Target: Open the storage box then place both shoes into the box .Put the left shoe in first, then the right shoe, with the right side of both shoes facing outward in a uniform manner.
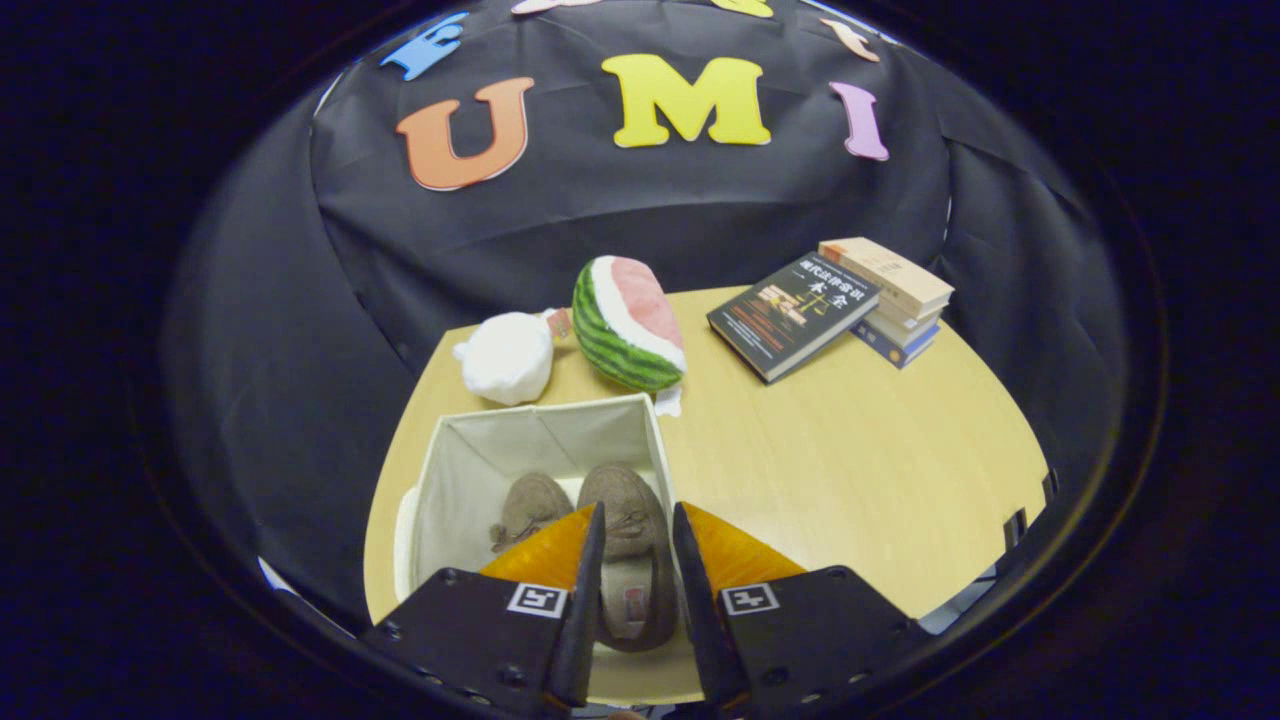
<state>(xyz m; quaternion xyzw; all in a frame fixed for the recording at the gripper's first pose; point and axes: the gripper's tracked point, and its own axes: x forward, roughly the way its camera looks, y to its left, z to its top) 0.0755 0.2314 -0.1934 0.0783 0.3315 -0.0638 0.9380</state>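
The white fabric storage box (450, 470) stands open on the wooden table (860, 470). Two brown suede shoes lie inside it side by side, toes pointing away from me. The left one (530, 505) sits nearer the box's left wall. The right one (625, 500) shows its insole between my fingers. My gripper (637, 580) hovers above the near end of the box, over the heel of the right shoe. Its fingers (590, 590) stand a narrow gap apart and press on nothing.
Just beyond the box lie a plush watermelon slice (628, 325) and a white round plush (508, 357). A dark book (795, 315) leans on a stack of books (895, 295) at the far right. A white flap (404, 540) hangs at the box's left side.
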